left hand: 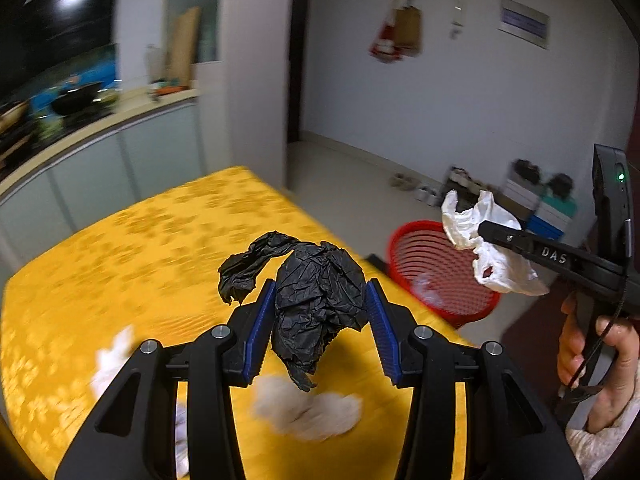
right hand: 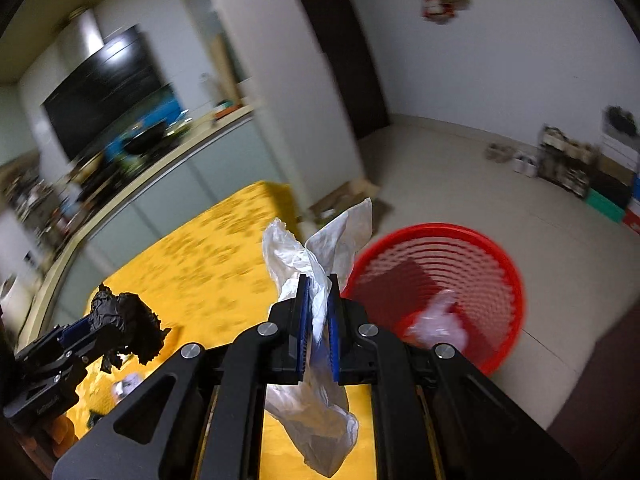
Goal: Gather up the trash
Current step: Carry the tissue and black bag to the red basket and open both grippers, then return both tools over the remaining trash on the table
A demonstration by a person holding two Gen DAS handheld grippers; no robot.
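My left gripper [left hand: 320, 292] is shut on a crumpled black plastic bag [left hand: 316, 292], held above the yellow tablecloth [left hand: 140, 248]. My right gripper [right hand: 319, 280] is shut on a crumpled white plastic bag [right hand: 316, 256], which sticks out above and hangs below the blue pads. In the left wrist view the right gripper [left hand: 486, 230] carries the white bag [left hand: 492, 256] over the red mesh basket [left hand: 436, 264]. The basket [right hand: 460, 256] stands on the floor beside the table with a pale scrap [right hand: 440, 320] inside. The right wrist view has the left gripper [right hand: 104, 320] with the black bag [right hand: 124, 320] at its lower left.
Crumpled white tissues [left hand: 308, 408] and more white scraps [left hand: 112, 356] lie on the table under my left gripper. A kitchen counter [left hand: 100, 124] runs behind the table. Shoes and boxes [left hand: 532, 196] line the far wall. A person's hand [left hand: 600, 356] holds the right gripper's handle.
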